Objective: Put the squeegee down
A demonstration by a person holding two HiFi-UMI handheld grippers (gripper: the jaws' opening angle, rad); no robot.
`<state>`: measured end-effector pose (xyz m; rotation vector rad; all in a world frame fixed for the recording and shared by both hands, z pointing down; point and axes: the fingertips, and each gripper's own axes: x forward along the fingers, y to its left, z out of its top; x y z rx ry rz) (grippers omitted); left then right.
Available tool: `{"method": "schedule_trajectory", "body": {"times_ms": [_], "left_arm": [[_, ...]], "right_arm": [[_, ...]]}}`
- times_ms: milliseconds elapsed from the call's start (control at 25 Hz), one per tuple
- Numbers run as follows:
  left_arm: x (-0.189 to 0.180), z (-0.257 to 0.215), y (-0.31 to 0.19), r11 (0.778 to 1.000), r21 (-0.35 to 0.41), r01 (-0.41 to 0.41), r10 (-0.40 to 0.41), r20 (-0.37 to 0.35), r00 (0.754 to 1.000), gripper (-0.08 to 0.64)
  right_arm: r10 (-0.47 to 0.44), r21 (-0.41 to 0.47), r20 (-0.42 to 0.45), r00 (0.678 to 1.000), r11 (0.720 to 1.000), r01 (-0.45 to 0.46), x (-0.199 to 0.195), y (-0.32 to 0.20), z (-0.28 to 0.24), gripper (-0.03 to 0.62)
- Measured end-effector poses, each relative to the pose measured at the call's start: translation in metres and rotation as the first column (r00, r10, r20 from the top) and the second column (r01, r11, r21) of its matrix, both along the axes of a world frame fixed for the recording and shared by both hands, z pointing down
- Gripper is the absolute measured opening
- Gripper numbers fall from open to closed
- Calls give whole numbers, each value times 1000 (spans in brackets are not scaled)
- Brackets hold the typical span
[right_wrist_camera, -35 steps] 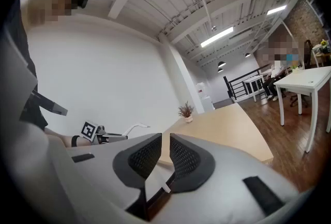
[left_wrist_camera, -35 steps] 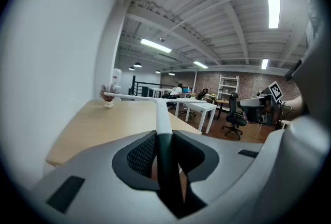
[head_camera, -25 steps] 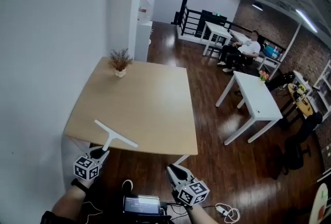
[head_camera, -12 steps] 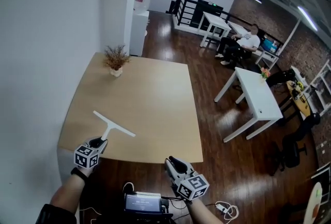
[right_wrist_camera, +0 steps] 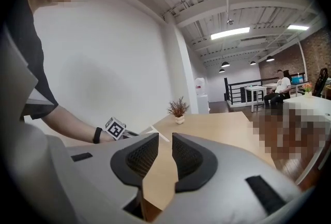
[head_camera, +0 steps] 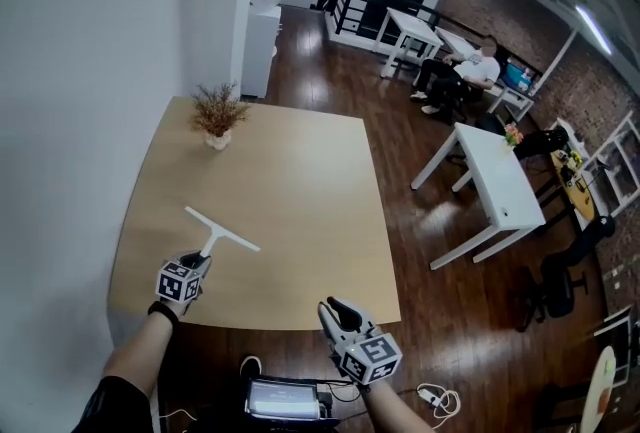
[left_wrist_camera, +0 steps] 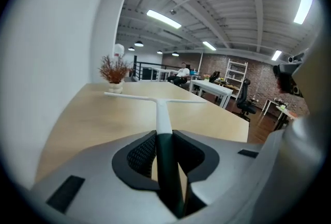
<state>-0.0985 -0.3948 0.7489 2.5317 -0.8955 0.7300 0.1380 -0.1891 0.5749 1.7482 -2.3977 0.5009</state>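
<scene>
A white T-shaped squeegee [head_camera: 222, 230] is held low over the near left part of the wooden table [head_camera: 300, 171]. My left gripper [head_camera: 199, 264] is shut on its dark handle. In the left gripper view the handle [left_wrist_camera: 165, 155] runs straight out between the jaws. There the white blade [left_wrist_camera: 155, 98] lies crosswise just above the tabletop, and I cannot tell whether it touches. My right gripper [head_camera: 331, 307] hovers at the table's near edge, shut and empty. In the right gripper view its jaws [right_wrist_camera: 165, 151] stand close together with nothing between them.
A small potted plant [head_camera: 216, 113] stands at the table's far left corner, beside the white wall [head_camera: 80, 71]. White tables [head_camera: 495, 191] and a seated person [head_camera: 470, 71] are off to the right on the dark wood floor. A laptop-like device [head_camera: 285, 399] sits below me.
My left gripper has carried the squeegee forward from the table's near edge to over the tabletop, and lower. The right gripper has also come up to the table's near edge.
</scene>
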Motion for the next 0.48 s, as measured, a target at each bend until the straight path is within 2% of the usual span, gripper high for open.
{"method": "schedule_trajectory", "body": {"times_ms": [200,480], "left_arm": [[16,26,-32,999,-33,-20,20,13,1000,89],[41,71,-70,994,-110,-24,28,32,999,89]], "right_arm": [[6,-29,-17,1000,1000,-6,2,-22,13,107],[16,-54,0,1000,998,-16,5,-52,22,107]]}}
